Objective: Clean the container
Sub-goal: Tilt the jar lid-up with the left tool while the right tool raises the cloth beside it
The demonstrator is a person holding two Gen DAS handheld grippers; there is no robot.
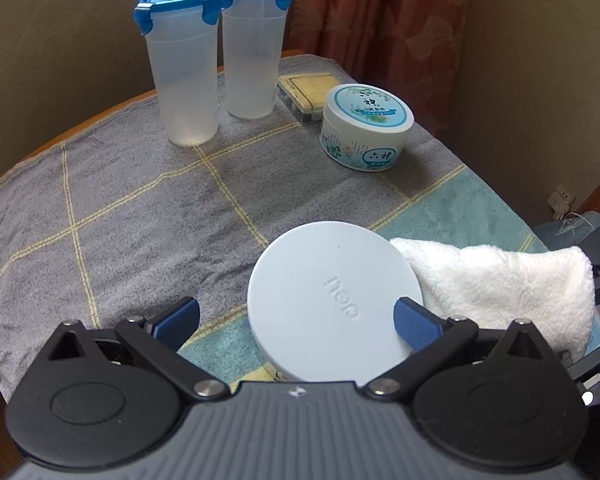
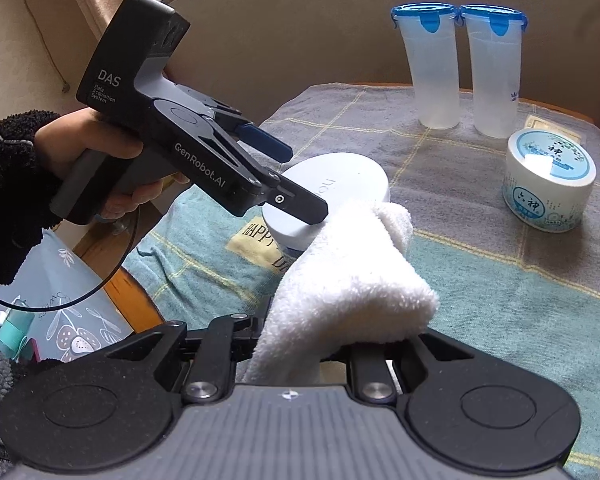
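The left gripper (image 1: 296, 316), spread wide, straddles a smooth round pale-blue container (image 1: 334, 304) without clearly gripping it, while the right gripper (image 2: 300, 344) is clamped on a fluffy white cloth (image 2: 352, 280) pressed against its side, with two translucent blue-lidded tumblers (image 1: 216, 60) beyond on the checked towel-covered surface (image 1: 140, 200).

Soft window daylight — fisheye-bent edges, dark vignetted corners, mild blur.
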